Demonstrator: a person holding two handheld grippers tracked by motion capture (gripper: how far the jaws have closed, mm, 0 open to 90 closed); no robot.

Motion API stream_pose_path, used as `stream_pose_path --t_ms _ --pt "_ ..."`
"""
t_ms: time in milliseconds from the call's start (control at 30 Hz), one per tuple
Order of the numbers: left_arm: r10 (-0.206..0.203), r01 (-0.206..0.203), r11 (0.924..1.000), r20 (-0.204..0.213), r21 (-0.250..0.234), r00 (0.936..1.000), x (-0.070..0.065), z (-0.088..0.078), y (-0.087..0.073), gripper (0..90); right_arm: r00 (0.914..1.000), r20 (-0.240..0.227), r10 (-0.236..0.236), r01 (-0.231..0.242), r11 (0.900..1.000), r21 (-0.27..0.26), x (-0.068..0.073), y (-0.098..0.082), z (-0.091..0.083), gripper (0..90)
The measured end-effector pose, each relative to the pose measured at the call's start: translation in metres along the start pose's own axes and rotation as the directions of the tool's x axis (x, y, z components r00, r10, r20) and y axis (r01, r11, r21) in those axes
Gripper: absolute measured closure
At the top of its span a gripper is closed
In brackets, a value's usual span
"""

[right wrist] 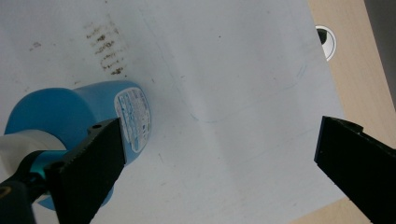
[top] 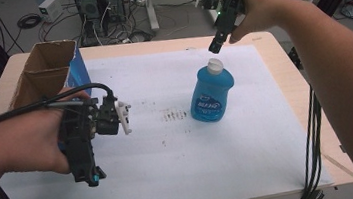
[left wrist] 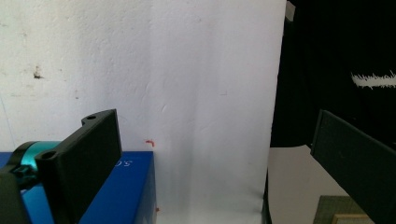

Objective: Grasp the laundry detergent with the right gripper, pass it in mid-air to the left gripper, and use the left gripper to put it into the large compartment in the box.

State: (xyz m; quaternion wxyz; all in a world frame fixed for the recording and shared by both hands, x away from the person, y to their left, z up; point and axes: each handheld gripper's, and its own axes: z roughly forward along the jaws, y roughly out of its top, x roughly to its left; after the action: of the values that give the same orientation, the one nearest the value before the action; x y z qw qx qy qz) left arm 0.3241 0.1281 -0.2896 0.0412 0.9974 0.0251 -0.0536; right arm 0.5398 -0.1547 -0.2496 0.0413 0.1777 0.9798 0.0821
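A blue bottle (top: 212,95) with a white cap (top: 215,64) stands upright on the white mat (top: 182,169), right of centre. My right gripper (top: 215,47) hangs just above and behind the cap, tilted down at it. In the right gripper view its jaws stand wide open (right wrist: 217,128), the bottle (right wrist: 70,109) lies under the left jaw, and nothing is between them. My left gripper (top: 92,178) is held over the front left of the mat, pointing back toward the person. It is open too (left wrist: 210,126), with bare mat (left wrist: 201,70) between the jaws.
An open cardboard box (top: 45,69) with a blue side stands at the back left corner. A blue box edge (left wrist: 126,186) shows under my left jaw. Dark stains (top: 174,115) mark the mat's middle. Cables hang off the table's right edge (top: 314,129).
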Motion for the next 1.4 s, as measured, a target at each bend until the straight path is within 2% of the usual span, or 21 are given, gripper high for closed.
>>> stream_pose_path --t_ms 233,300,333,433,467,500,533,733,767,800,867,900,1000,1033,1067,1100,1133,1167,1200,1300,1400 --pt "0.005 -0.005 1.0000 -0.007 0.002 1.0000 -0.001 0.000 -0.001 1.7 0.9992 0.005 0.039 -0.038 0.997 -0.066 0.001 -0.003 -0.008 1.4" --pt "-0.005 0.005 0.9999 -0.003 0.011 1.0000 -0.002 0.001 -0.001 1.8 0.9980 0.004 0.063 -0.062 0.992 -0.111 0.000 -0.008 -0.012 1.4" --pt "-0.005 0.005 0.9999 -0.003 0.011 1.0000 -0.002 0.001 -0.001 1.8 0.9980 0.004 0.063 -0.062 0.992 -0.111 0.000 -0.008 -0.012 1.4" --pt "-0.001 0.001 1.0000 -0.012 0.007 0.9999 -0.005 -0.001 0.000 1.8 0.9943 0.011 0.106 -0.102 0.977 -0.186 0.001 -0.017 -0.016 1.4" --pt "-0.001 0.001 1.0000 -0.012 0.007 0.9999 -0.005 -0.001 0.000 1.8 0.9943 0.011 0.106 -0.102 0.977 -0.186 0.001 -0.017 -0.016 1.4" --pt "0.008 -0.008 0.9999 -0.017 0.009 0.9998 -0.005 -0.002 0.001 1.8 0.9909 0.012 0.134 -0.127 0.964 -0.233 0.002 -0.023 -0.019 1.3" --pt "0.004 -0.004 1.0000 -0.016 0.007 0.9999 -0.006 -0.003 0.001 1.8 0.9909 0.012 0.134 -0.127 0.964 -0.233 0.002 -0.023 -0.019 1.3" --pt "0.009 -0.008 0.9999 -0.018 0.015 0.9998 -0.009 -0.004 0.004 1.8 0.9736 -0.034 0.226 -0.222 0.902 -0.370 0.004 -0.047 -0.024 1.3" --pt "0.011 -0.011 0.9998 -0.020 0.016 0.9997 -0.010 -0.005 0.005 1.8 0.9691 -0.046 0.243 -0.240 0.886 -0.397 0.006 -0.056 -0.024 1.4" --pt "0.011 -0.011 0.9998 -0.020 0.016 0.9997 -0.010 -0.005 0.005 1.8 0.9671 -0.047 0.250 -0.247 0.879 -0.407 0.007 -0.061 -0.025 1.3" --pt "0.016 -0.016 0.9998 -0.023 0.015 0.9996 -0.011 -0.006 0.006 1.8 0.9664 -0.045 0.253 -0.249 0.875 -0.415 0.008 -0.065 -0.025 1.3" --pt "0.016 -0.016 0.9998 -0.021 0.013 0.9996 -0.012 -0.006 0.006 1.8 0.9633 -0.040 0.266 -0.257 0.869 -0.422 0.012 -0.074 -0.024 1.3" --pt "0.017 -0.017 0.9998 -0.027 0.013 0.9995 -0.013 -0.008 0.006 1.8 0.9615 -0.034 0.273 -0.260 0.864 -0.430 0.015 -0.082 -0.024 1.3" --pt "0.017 -0.017 0.9998 -0.029 0.013 0.9994 -0.013 -0.008 0.006 1.8 0.9575 -0.043 0.285 -0.273 0.848 -0.455 0.019 -0.092 -0.024 1.3" --pt "0.017 -0.017 0.9998 -0.029 0.013 0.9994 -0.013 -0.008 0.006 1.8 0.9575 -0.043 0.285 -0.273 0.848 -0.455 0.019 -0.092 -0.024 1.3" --pt "0.018 -0.018 0.9998 -0.029 0.013 0.9994 -0.015 -0.008 0.007 1.8 0.9546 -0.037 0.296 -0.278 0.838 -0.469 0.023 -0.099 -0.025 1.3" --pt "0.018 -0.018 0.9998 -0.029 0.013 0.9994 -0.015 -0.008 0.007 1.7 0.9546 -0.037 0.296 -0.278 0.838 -0.469 0.023 -0.099 -0.025 1.3" --pt "0.020 -0.020 0.9997 -0.031 0.016 0.9993 -0.016 -0.008 0.008 1.8 0.9524 -0.038 0.303 -0.282 0.828 -0.485 0.027 -0.106 -0.026 1.4" --pt "0.020 -0.020 0.9997 -0.031 0.016 0.9993 -0.016 -0.008 0.008 1.8 0.9524 -0.038 0.303 -0.282 0.828 -0.485 0.027 -0.106 -0.026 1.4" --pt "0.022 -0.022 0.9996 -0.032 0.016 0.9992 -0.019 -0.009 0.007 1.8 0.9496 -0.028 0.312 -0.282 0.812 -0.511 0.037 -0.117 -0.026 1.3" --pt "0.014 -0.013 0.9999 -0.034 0.011 0.9993 -0.021 -0.009 0.006 1.8 0.9502 -0.028 0.310 -0.278 0.806 -0.523 0.042 -0.123 -0.025 1.3"
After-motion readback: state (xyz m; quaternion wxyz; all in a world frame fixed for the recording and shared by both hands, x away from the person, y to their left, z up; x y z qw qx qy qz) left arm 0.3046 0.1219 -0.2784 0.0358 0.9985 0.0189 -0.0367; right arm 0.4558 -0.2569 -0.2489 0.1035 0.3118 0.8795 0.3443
